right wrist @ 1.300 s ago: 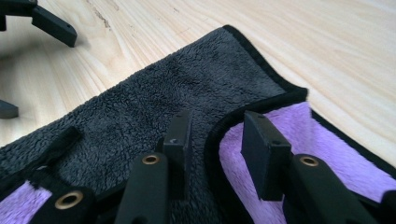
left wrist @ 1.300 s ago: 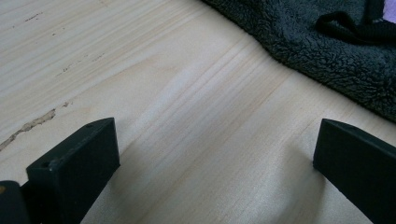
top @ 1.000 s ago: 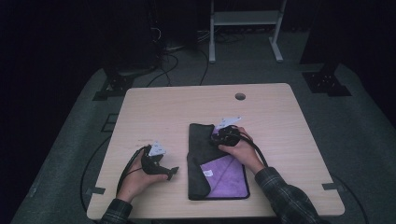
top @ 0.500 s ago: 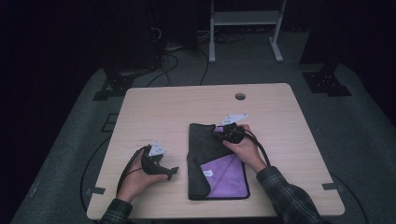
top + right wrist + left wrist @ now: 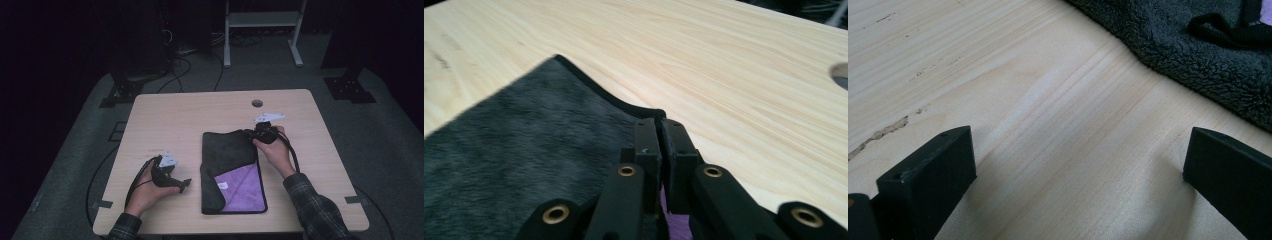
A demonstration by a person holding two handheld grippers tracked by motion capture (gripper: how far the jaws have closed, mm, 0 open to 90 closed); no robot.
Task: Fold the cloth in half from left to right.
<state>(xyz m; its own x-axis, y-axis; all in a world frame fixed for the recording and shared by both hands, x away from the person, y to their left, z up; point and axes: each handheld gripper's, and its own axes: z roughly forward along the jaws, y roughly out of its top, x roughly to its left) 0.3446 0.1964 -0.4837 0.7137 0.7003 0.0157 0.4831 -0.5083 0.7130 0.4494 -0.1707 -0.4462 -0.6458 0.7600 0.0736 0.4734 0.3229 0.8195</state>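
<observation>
A dark grey towel [image 5: 227,150] with a purple inner face [image 5: 242,187] lies folded on the wooden table [image 5: 175,120]. My right gripper [image 5: 251,134] is at the towel's far right corner, shut on that corner. In the right gripper view the jaws of this gripper [image 5: 660,145] are pinched on the black-edged towel [image 5: 524,150], with purple showing beneath. My left gripper [image 5: 186,183] rests low on the table to the left of the towel, open. Its jaws stand wide apart around bare wood in the left gripper view [image 5: 1078,165], with the grey towel [image 5: 1198,50] a little ahead.
A round cable hole [image 5: 257,103] is near the table's far edge, beyond the right gripper. A white shelf frame [image 5: 262,20] and cables stand on the dark floor behind the table. Bare wood lies on the left and far side of the table.
My right gripper has moved right and away from the person, drawing the towel's corner with it and spreading the grey layer. The left gripper has stayed put.
</observation>
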